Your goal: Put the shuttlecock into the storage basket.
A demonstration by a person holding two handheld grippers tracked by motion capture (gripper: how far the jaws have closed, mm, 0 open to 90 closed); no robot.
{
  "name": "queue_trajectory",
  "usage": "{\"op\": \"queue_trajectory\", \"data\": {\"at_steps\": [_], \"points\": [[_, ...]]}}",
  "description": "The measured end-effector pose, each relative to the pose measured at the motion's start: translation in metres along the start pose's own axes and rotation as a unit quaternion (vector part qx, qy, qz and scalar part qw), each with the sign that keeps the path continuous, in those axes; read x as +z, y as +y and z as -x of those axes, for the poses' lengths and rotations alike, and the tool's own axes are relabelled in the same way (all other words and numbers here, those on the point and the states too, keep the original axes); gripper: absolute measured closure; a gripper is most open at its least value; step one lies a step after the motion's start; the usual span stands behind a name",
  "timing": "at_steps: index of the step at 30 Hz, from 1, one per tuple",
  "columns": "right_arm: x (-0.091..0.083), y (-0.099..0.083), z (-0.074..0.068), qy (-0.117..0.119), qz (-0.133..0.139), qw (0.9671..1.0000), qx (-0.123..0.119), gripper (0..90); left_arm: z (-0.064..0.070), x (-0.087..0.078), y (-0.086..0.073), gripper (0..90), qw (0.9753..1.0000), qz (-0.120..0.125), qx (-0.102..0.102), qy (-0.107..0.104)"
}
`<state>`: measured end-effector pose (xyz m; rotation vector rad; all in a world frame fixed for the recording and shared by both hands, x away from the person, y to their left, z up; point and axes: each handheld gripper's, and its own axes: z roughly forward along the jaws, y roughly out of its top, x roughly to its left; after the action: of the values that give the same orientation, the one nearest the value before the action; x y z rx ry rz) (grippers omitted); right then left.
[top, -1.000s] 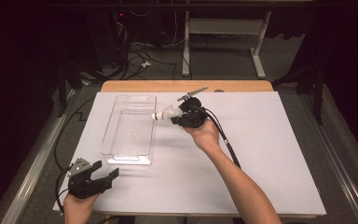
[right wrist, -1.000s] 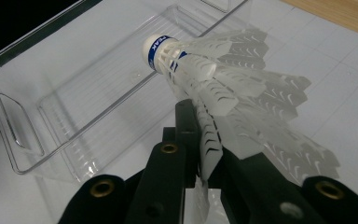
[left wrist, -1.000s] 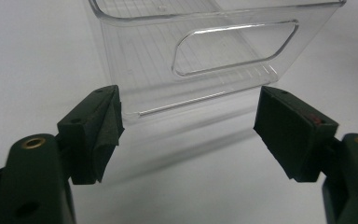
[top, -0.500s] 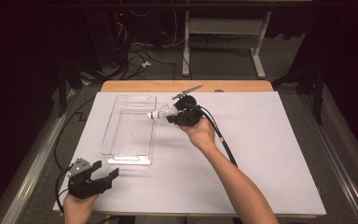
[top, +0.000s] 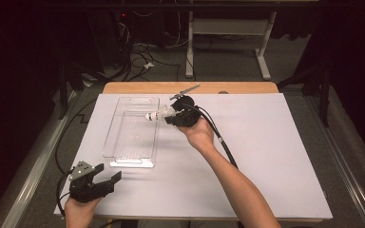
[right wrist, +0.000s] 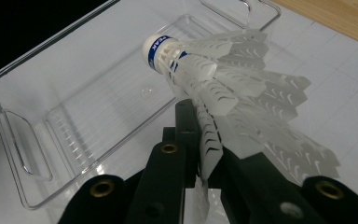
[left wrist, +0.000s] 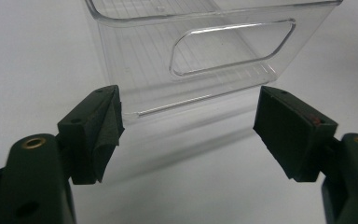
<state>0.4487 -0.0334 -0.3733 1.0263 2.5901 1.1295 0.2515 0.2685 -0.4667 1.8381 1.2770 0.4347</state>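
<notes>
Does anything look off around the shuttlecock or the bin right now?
Nothing stands out. The right gripper pinches the shuttlecock by its skirt, cork end over the clear bin, which sits flat and undamaged. The left gripper is open, short of the bin.

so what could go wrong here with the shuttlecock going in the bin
The right gripper pinches the shuttlecock by its thin skirt, so the feathers could bend, or it could slip out. Its cork end hangs just over the bin's right wall, so a release now might hit the rim and bounce out. The clear bin sits loose on the paper, with the open left gripper apart from it, so a bump could shift it.
</notes>
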Motion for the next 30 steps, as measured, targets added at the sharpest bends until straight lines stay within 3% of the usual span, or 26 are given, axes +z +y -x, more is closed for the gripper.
{"op": "queue_trajectory", "data": {"at_steps": [30], "points": [[0.038,0.034,-0.024,0.007,-0.009,0.9998,-0.016,88.4,0.001,0.000,0.000,24.6,0.9999,-0.004,0.007,-0.008]]}}
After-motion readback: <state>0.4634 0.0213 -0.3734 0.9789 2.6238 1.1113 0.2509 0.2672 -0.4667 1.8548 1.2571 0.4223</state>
